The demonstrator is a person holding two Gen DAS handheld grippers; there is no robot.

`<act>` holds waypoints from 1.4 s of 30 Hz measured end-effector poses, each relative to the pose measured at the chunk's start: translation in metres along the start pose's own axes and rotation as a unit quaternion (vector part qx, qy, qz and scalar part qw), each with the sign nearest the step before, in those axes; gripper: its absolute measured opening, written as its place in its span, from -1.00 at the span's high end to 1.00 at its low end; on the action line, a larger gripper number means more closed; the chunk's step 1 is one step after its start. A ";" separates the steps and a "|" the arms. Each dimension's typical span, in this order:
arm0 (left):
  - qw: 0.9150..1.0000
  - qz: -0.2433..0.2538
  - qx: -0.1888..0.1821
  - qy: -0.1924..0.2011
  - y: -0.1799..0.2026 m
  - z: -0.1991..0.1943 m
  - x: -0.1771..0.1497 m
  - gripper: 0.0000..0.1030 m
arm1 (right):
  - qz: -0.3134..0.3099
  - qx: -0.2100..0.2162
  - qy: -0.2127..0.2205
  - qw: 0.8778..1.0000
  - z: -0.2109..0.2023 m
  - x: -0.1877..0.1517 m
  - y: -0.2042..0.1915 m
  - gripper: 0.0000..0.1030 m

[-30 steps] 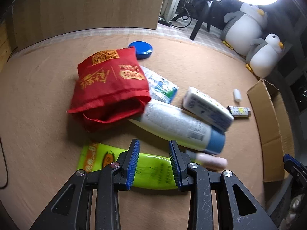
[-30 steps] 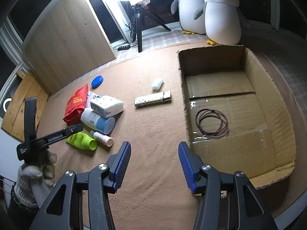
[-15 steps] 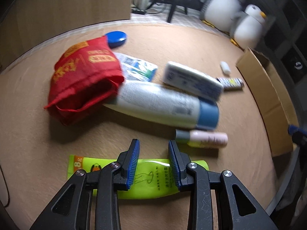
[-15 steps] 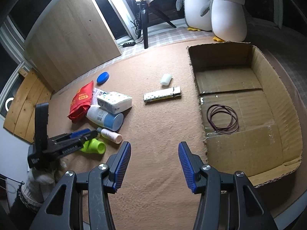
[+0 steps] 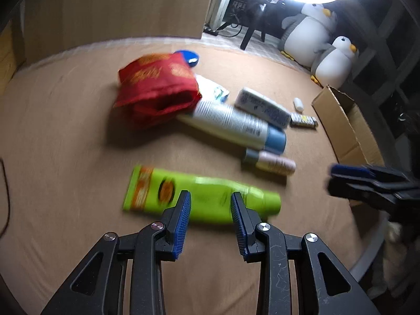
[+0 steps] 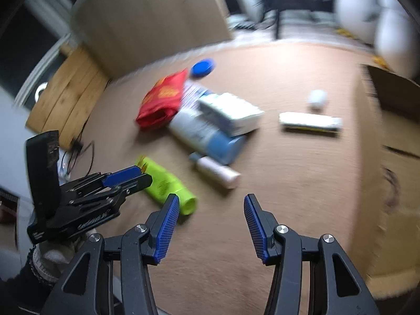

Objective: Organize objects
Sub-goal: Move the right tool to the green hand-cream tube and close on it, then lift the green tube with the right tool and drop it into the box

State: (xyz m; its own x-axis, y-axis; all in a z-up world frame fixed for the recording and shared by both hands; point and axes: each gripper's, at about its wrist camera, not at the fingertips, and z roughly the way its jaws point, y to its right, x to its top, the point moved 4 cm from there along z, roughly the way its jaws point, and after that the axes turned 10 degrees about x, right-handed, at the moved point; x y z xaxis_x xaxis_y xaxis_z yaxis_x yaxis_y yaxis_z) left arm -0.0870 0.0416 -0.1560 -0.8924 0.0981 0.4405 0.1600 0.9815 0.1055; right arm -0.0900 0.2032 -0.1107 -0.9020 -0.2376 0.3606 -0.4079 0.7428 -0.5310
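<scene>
A lime green tube [image 5: 204,197] lies on the brown mat, and my left gripper [image 5: 211,202] hovers just above its middle, open, with the pads clear of it. In the right wrist view the same tube [image 6: 168,186] lies beside the left gripper [image 6: 126,178]. My right gripper [image 6: 212,204] is open and empty over bare mat, near the tube's cap end. Behind lie a red bag [image 5: 157,86], a large white bottle with a blue cap [image 5: 231,120], a white tissue pack [image 6: 231,113] and a small pink bottle [image 5: 273,161].
An open cardboard box [image 5: 346,126] stands at the right. A blue lid [image 6: 202,68], a long patterned box [image 6: 309,122] and a small white bottle [image 6: 317,98] lie on the mat. Two plush penguins [image 5: 315,34] and a wooden panel stand behind.
The right gripper has swung left from the cardboard box toward the pile and now shows in the left wrist view. The left gripper has shifted over the green tube. Both stay equally open.
</scene>
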 end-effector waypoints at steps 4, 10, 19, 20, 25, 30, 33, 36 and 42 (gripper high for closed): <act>0.999 -0.031 -0.021 -0.021 -0.015 0.002 -0.017 0.35 | -0.027 0.035 -0.059 0.997 0.038 0.008 -0.017 0.08; 0.996 -0.077 -0.042 -0.036 -0.034 0.010 -0.023 0.35 | -0.068 0.035 -0.109 0.991 0.079 0.011 -0.037 0.08; 0.993 -0.091 -0.054 -0.049 -0.045 0.024 -0.015 0.35 | -0.105 0.019 -0.137 0.985 0.092 -0.007 -0.052 0.08; 0.993 -0.091 -0.059 -0.051 -0.044 0.025 -0.013 0.35 | -0.112 0.012 -0.139 0.984 0.093 -0.010 -0.054 0.08; 0.990 -0.099 -0.078 -0.056 -0.042 0.031 -0.007 0.35 | -0.141 -0.024 -0.148 0.979 0.103 -0.020 -0.061 0.29; 0.989 -0.103 -0.089 -0.059 -0.040 0.033 -0.004 0.34 | -0.135 -0.032 -0.135 0.981 0.103 -0.021 -0.059 0.39; 0.988 -0.101 -0.095 -0.063 -0.034 0.035 -0.003 0.31 | -0.120 -0.022 -0.128 0.984 0.101 -0.021 -0.056 0.42; 0.989 -0.099 -0.095 -0.060 -0.027 0.036 0.000 0.21 | -0.067 0.024 -0.121 0.990 0.097 -0.018 -0.043 0.43; 0.990 -0.089 -0.089 -0.056 -0.014 0.041 0.007 0.27 | -0.037 0.048 -0.113 0.992 0.092 -0.020 -0.035 0.44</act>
State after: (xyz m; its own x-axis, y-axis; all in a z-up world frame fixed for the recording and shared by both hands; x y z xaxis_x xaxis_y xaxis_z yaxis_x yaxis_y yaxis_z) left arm -0.1128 0.0353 -0.1904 -0.9527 -0.0470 0.3002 0.0584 0.9412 0.3328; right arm -0.0709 0.1238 -0.1699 -0.8735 -0.4312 0.2260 -0.4757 0.6573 -0.5846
